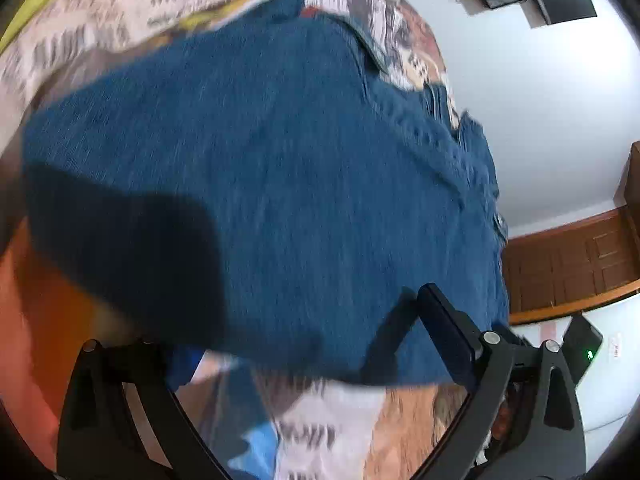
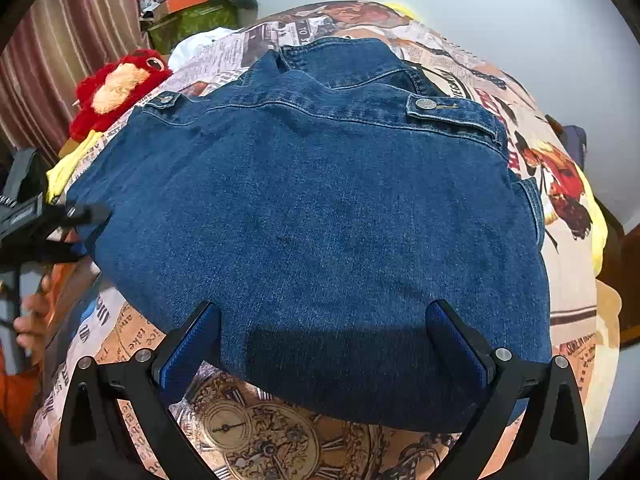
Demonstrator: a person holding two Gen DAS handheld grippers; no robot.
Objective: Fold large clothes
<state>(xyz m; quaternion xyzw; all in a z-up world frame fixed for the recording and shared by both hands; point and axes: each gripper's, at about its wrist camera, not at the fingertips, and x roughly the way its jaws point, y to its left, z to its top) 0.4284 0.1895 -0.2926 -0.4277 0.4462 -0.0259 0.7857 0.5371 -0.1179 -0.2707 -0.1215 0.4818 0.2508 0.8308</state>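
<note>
**Denim jacket spread on the printed bedcover, both grippers wide**

A blue denim jacket [image 2: 320, 208] lies flat across a bed covered with a newspaper-and-clock print bedcover [image 2: 256, 432]. Its collar points to the far edge of the bed and its hem lies toward the near edge, with the cover showing on all sides. The right gripper [image 2: 324, 344] hangs over the hem, its blue-padded fingers [image 2: 188, 348] spread wide with the cloth between and below them; they do not pinch it. The left gripper [image 1: 280, 344] is also spread wide above the jacket [image 1: 260, 168]. That view is smeared by motion, so whether a finger brushes the fabric is hard to say, but no cloth seems to be clamped. From the right wrist view the left gripper [image 2: 80, 220] sits at the jacket's left edge, with a hand [image 2: 32, 320] in an orange sleeve below it. A red plush toy [image 2: 116, 88] rests near the far left corner of the bed, by a yellow cloth [image 2: 68, 172]
</note>
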